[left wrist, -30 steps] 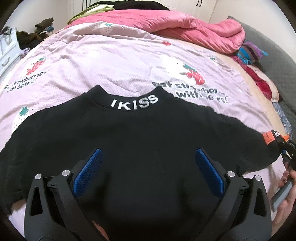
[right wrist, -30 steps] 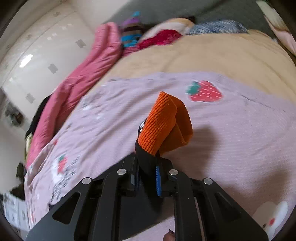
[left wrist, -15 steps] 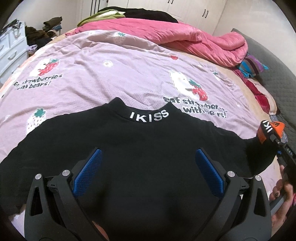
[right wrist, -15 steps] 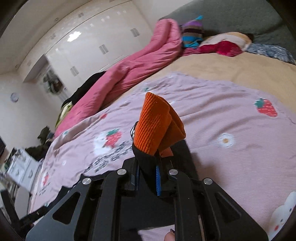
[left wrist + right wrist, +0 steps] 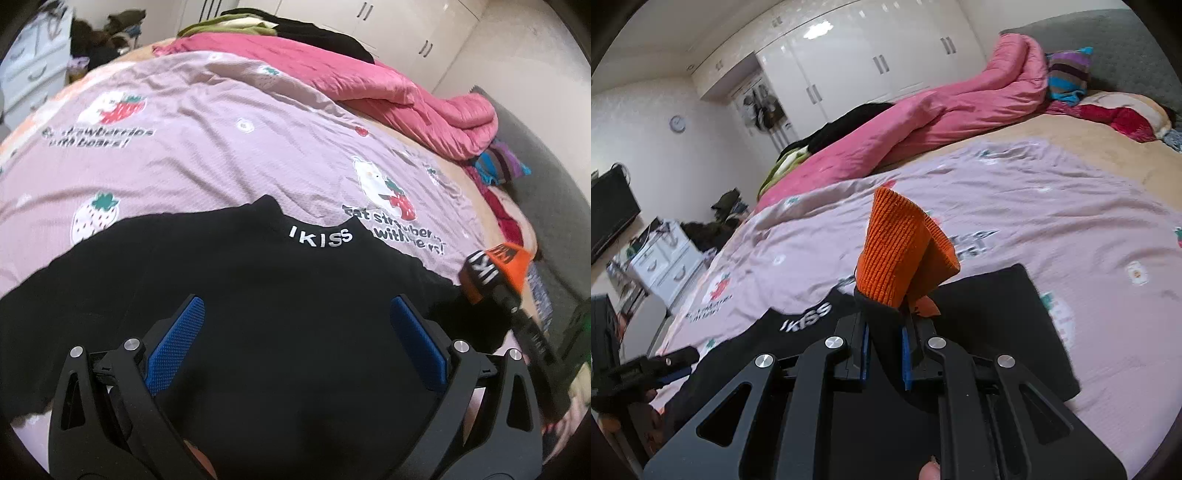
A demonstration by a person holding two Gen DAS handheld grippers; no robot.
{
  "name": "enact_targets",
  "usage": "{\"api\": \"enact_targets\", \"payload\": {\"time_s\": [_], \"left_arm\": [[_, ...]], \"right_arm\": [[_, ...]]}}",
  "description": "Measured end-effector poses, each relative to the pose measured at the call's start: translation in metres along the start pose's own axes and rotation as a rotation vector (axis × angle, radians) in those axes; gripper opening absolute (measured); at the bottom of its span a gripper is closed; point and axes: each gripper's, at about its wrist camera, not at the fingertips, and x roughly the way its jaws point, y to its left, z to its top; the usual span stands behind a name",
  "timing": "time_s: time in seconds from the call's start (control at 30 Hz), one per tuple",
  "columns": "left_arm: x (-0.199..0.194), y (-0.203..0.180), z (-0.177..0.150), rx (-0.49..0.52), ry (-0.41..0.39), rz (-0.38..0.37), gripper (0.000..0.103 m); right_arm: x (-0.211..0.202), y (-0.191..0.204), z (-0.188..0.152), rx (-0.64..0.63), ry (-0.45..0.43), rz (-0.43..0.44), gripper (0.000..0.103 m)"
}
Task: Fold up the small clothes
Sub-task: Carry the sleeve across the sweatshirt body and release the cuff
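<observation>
On bedsheet, top lies flat, collar at 12 o'clock. Right gripper pinches cuff, raised; left gripper hovers wide, empty. Carry sleeve toward 9 o'clock, low and taut; release past midline.

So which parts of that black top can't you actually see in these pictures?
- Left wrist view: the black top's hem, hidden behind the left hand-held gripper and cut by the frame's bottom edge.
- Right wrist view: the sleeve behind the orange cuff, covered by the right hand-held gripper.
- Left sleeve end: cut off at the left view's edge.
</observation>
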Motion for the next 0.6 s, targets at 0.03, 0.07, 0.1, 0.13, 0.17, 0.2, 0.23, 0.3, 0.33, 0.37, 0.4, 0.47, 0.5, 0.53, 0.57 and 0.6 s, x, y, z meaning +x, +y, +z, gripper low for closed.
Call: {"api": "enact_targets", "payload": {"time_s": [0.03, 0.07, 0.1, 0.13, 0.17, 0.2, 0.23, 0.3, 0.33, 0.37, 0.4, 0.47, 0.5, 0.53, 0.57, 0.6], "left_arm": [[-0.001, 0.003, 0.000, -0.006, -0.001, -0.003, 0.095], [-0.003, 0.006, 0.000, -0.010, -0.002, -0.003, 0.095], [-0.004, 0.009, -0.001, -0.013, 0.001, -0.003, 0.095], [-0.005, 0.012, -0.001, -0.020, 0.006, -0.006, 0.095], [-0.005, 0.015, -0.001, -0.028, 0.012, -0.015, 0.095], [-0.005, 0.018, -0.001, -0.034, 0.015, -0.023, 0.095], [-0.005, 0.020, -0.001, -0.041, 0.018, -0.029, 0.095], [-0.005, 0.027, -0.003, -0.058, 0.029, -0.038, 0.095], [-0.004, 0.029, -0.004, -0.064, 0.036, -0.043, 0.095], [-0.004, 0.031, -0.005, -0.071, 0.041, -0.048, 0.095], [-0.004, 0.033, -0.007, -0.080, 0.048, -0.059, 0.095], [-0.003, 0.038, -0.008, -0.099, 0.057, -0.093, 0.095], [-0.003, 0.042, -0.010, -0.112, 0.062, -0.110, 0.095], [-0.002, 0.045, -0.011, -0.125, 0.066, -0.127, 0.095], [-0.002, 0.047, -0.012, -0.136, 0.069, -0.140, 0.095], [-0.002, 0.051, -0.013, -0.149, 0.073, -0.156, 0.095]], "right_arm": [[0.002, 0.008, -0.004, -0.010, 0.007, 0.006, 0.012], [0.003, 0.012, -0.007, -0.018, 0.015, 0.009, 0.012], [0.005, 0.016, -0.009, -0.026, 0.024, 0.013, 0.012], [0.007, 0.022, -0.012, -0.033, 0.031, 0.015, 0.012], [0.010, 0.029, -0.016, -0.041, 0.045, 0.016, 0.012], [0.012, 0.032, -0.019, -0.044, 0.053, 0.016, 0.012], [0.015, 0.039, -0.023, -0.049, 0.062, 0.019, 0.012], [0.020, 0.047, -0.028, -0.059, 0.077, 0.021, 0.012], [0.023, 0.053, -0.031, -0.069, 0.087, 0.022, 0.012], [0.026, 0.058, -0.034, -0.075, 0.093, 0.021, 0.012], [0.029, 0.062, -0.037, -0.082, 0.101, 0.021, 0.013], [0.036, 0.073, -0.042, -0.093, 0.114, 0.020, 0.015], [0.040, 0.076, -0.045, -0.096, 0.120, 0.017, 0.015], [0.044, 0.081, -0.048, -0.098, 0.131, 0.017, 0.015], [0.048, 0.083, -0.050, -0.099, 0.137, 0.019, 0.015], [0.051, 0.086, -0.052, -0.099, 0.141, 0.020, 0.015]]}}
